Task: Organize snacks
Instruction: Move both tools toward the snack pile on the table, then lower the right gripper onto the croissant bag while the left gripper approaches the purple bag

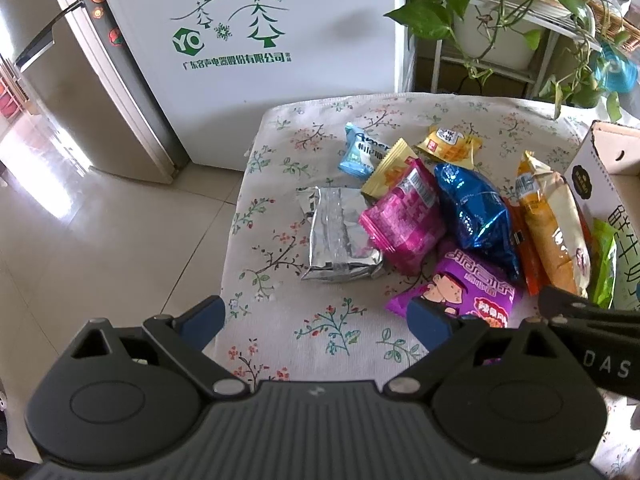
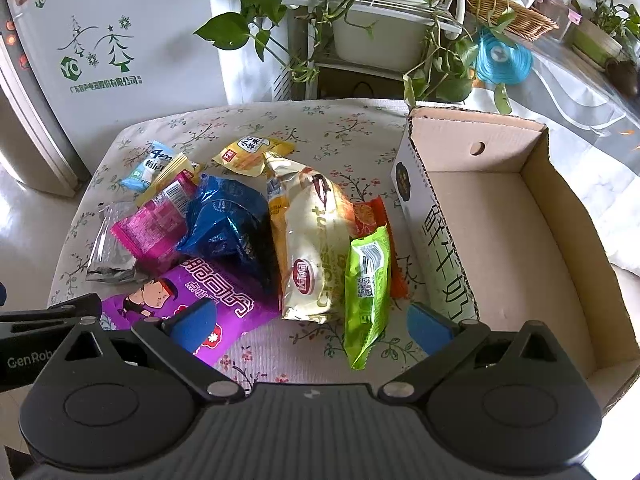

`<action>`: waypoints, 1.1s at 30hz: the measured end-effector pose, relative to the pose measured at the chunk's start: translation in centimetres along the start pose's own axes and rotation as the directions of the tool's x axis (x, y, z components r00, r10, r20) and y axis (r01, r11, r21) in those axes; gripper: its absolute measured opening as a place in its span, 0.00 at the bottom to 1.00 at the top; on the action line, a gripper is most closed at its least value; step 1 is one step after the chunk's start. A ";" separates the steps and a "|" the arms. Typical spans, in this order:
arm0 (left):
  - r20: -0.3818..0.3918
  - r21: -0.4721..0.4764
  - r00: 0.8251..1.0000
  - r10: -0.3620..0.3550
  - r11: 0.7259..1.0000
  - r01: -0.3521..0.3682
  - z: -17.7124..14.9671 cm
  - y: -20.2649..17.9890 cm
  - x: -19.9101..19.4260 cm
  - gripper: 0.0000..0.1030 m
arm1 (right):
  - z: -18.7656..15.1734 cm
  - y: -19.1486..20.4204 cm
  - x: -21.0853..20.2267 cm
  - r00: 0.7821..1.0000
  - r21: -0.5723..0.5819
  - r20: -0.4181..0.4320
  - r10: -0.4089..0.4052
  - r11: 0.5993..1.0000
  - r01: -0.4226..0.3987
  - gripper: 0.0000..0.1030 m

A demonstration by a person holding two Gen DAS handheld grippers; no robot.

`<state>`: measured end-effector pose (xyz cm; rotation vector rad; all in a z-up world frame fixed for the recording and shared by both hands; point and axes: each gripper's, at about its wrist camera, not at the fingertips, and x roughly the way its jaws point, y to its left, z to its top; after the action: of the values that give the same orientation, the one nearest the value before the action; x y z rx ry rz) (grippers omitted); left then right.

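Observation:
Several snack packets lie in a heap on a floral cloth [image 1: 280, 152]: a silver packet [image 1: 338, 236], a magenta one [image 1: 402, 216], a blue foil one [image 1: 476, 212], a purple one [image 1: 460, 288], a cream croissant bag [image 2: 310, 240], a green one [image 2: 366, 284]. An open cardboard box [image 2: 500, 216] stands at the right, with nothing in it. My left gripper [image 1: 316, 318] is open above the cloth's near edge, holding nothing. My right gripper [image 2: 312, 324] is open just short of the green packet and the croissant bag, holding nothing.
A white freezer [image 1: 248, 40] with green tree print stands behind the table beside a steel fridge [image 1: 80, 80]. A plant stand with a trailing pothos [image 2: 360, 12] is at the back. Tiled floor [image 1: 100, 240] lies to the left. The right gripper's body [image 1: 592, 320] shows in the left view.

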<state>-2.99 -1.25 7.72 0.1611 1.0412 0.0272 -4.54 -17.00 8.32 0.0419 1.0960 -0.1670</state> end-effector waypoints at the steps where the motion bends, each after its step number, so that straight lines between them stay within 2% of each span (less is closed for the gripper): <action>1: -0.001 -0.001 1.000 0.000 1.000 0.000 -0.1 0.0 0.0 0.94 | 0.0 0.0 0.0 1.000 -0.002 0.001 0.000 1.000 0.000 1.00; 8: -0.001 0.005 1.000 -0.014 1.000 0.014 -0.5 -0.1 -0.1 0.94 | -0.3 -0.3 -0.1 1.000 -0.017 0.005 0.017 1.000 -0.017 1.00; 12: -0.008 -0.022 0.996 -0.087 0.996 0.086 -0.2 0.5 -0.5 0.94 | -0.2 -1.2 -0.8 0.996 -0.006 0.025 0.086 0.996 -0.086 1.00; 14: 0.027 -0.035 0.992 -0.126 0.991 0.127 0.2 1.1 -1.1 0.94 | 0.0 -1.9 -1.3 0.990 0.004 0.045 0.132 0.991 -0.133 1.00; 18: 0.098 -0.025 0.986 -0.134 0.990 0.138 1.2 2.0 -2.3 0.94 | 0.4 -3.4 -2.5 0.978 0.030 0.081 0.192 0.980 -0.195 1.00; 22: 0.095 -0.061 0.982 -0.164 0.984 0.170 2.9 3.6 -2.6 0.94 | 1.3 -5.2 -3.1 0.965 0.075 0.101 0.242 0.965 -0.250 1.00; 27: 0.117 -0.028 0.978 -0.174 0.984 0.178 5.1 4.8 -2.4 0.95 | 2.7 -6.9 -3.7 0.935 0.103 0.137 0.326 0.934 -0.341 1.00; 30: 0.118 -0.019 0.975 -0.191 0.981 0.194 6.5 5.1 -1.8 0.95 | 3.3 -7.6 -3.6 0.925 0.105 0.159 0.344 0.926 -0.362 1.00; 33: 0.118 -0.026 0.973 -0.197 0.979 0.201 7.6 5.0 -0.9 0.95 | 3.4 -7.9 -2.4 0.914 0.152 0.144 0.379 0.904 -0.399 0.97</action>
<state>3.35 2.73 12.98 0.0226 0.9369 -0.1425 -3.82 -24.90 12.36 0.4075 0.9378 0.0935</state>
